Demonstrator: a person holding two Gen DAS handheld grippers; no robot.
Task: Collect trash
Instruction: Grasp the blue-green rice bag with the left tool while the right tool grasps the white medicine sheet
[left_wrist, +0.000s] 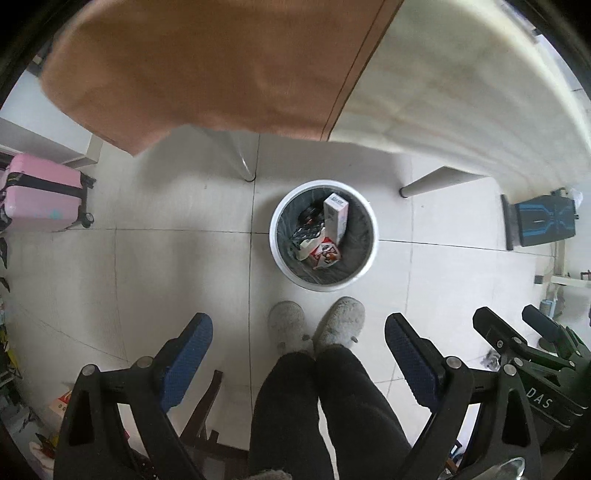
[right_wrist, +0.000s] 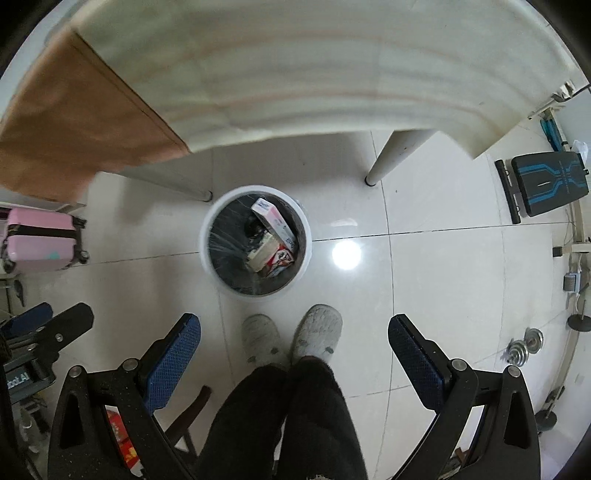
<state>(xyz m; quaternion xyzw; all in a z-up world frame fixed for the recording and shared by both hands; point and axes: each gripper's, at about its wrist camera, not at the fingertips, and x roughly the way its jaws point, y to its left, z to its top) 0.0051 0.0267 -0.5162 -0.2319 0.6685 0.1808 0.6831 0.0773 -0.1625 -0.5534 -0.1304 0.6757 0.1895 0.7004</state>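
Note:
A round white trash bin (left_wrist: 280, 254) with a dark liner stands on the tiled floor below the table edge; it also shows in the right wrist view (right_wrist: 210, 266). Inside lie a white and pink carton (left_wrist: 337, 214) (right_wrist: 275, 218), a red and white packet (left_wrist: 325, 254) (right_wrist: 280, 260) and dark scraps. My left gripper (left_wrist: 298, 334) is open and empty, held high above the floor. My right gripper (right_wrist: 294, 332) is open and empty too, beside the left one. Both point down at the bin.
The person's grey slippers (left_wrist: 317, 325) stand just in front of the bin. A table with a brown cloth (left_wrist: 184, 66) and a pale top (right_wrist: 314, 66) is above. A pink suitcase (left_wrist: 40, 192) is left, a blue-black bench (right_wrist: 546, 181) right, dumbbell plates (right_wrist: 524, 347) far right.

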